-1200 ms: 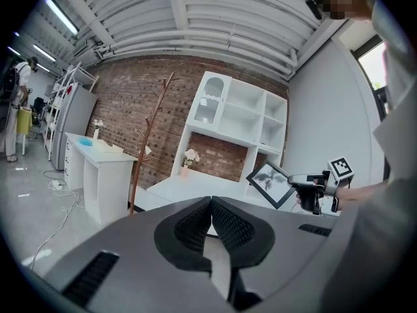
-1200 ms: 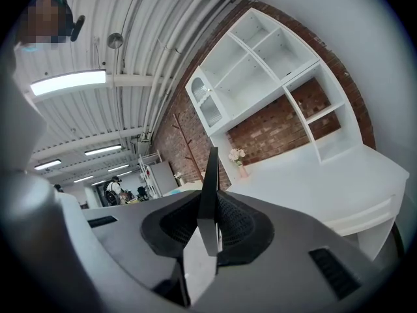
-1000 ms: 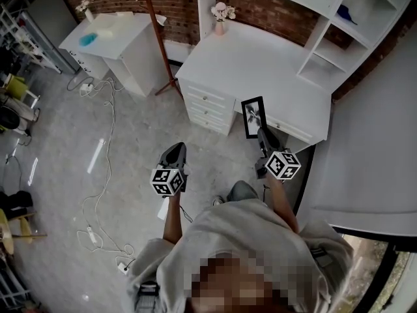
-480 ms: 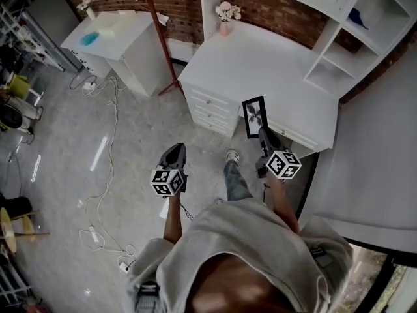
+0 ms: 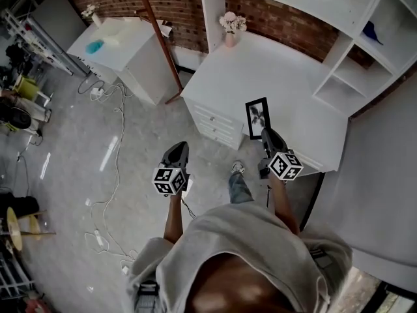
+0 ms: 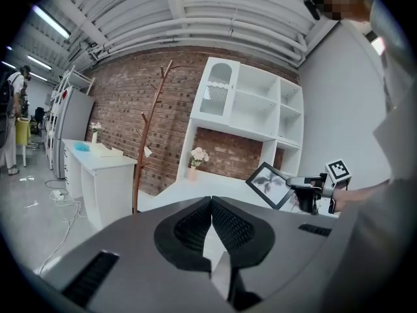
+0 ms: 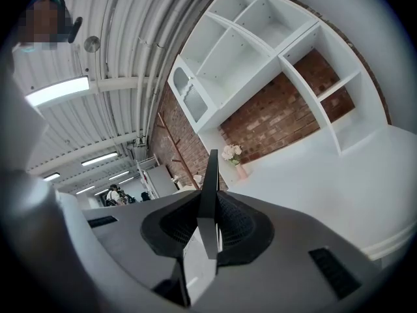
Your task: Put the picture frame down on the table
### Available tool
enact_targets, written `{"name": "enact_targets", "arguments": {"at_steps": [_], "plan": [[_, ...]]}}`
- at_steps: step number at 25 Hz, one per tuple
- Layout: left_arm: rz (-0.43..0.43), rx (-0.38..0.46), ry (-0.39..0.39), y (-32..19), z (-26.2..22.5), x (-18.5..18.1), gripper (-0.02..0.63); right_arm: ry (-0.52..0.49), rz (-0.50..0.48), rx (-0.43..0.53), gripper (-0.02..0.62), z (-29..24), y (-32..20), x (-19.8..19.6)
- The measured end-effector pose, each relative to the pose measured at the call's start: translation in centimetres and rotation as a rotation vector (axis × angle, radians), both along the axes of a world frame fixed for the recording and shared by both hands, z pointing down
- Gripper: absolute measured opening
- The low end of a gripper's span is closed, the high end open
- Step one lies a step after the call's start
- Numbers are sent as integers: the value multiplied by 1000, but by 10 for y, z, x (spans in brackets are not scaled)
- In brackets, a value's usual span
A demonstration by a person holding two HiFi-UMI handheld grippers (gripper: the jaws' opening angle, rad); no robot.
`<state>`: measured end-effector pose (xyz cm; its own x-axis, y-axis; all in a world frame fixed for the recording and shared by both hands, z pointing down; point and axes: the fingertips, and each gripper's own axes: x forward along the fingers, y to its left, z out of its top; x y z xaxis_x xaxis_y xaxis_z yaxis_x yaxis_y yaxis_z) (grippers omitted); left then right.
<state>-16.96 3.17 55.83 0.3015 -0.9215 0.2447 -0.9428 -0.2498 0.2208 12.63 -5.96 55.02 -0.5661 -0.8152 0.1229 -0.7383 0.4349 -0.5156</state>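
Note:
A black picture frame (image 5: 257,117) with a black-and-white plant print stands upright in my right gripper (image 5: 267,135), which is shut on its lower edge, at the front edge of the white desk (image 5: 287,77). In the right gripper view the picture frame (image 7: 208,194) shows edge-on between the pads. The left gripper view catches the picture frame (image 6: 268,184) held by my right gripper (image 6: 301,186). My left gripper (image 5: 176,156) is shut and empty, over the floor left of the desk; its pads meet at my left gripper (image 6: 210,214).
The desk has drawers (image 5: 212,119) on its left, a vase of pink flowers (image 5: 231,28) at the back and white shelves (image 5: 355,57) on the right. A wooden coat stand (image 5: 159,38), a white cabinet (image 5: 127,47) and floor cables (image 5: 107,175) lie to the left.
Both grippers have travelled toward the desk with the person walking; the frame now overlaps the desk's front edge. A foot has stepped forward between the grippers.

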Motion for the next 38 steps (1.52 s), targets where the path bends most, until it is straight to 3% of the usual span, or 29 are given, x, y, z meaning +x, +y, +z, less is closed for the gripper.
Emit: {"name": "enact_targets", "arguments": {"at_steps": [17,31,38], "plan": [[-84,1,-30,-144,-26,-5,17,-43,-75,-14,83,-9,-164,-6],[-80,-10,-10,-241,-15,8,17,-52,-120,-18,83,-7,-254,-15],[-105,-18,-21,-257,-9,8,17,-50,-158,-30,83,1,-280,-23]]}}
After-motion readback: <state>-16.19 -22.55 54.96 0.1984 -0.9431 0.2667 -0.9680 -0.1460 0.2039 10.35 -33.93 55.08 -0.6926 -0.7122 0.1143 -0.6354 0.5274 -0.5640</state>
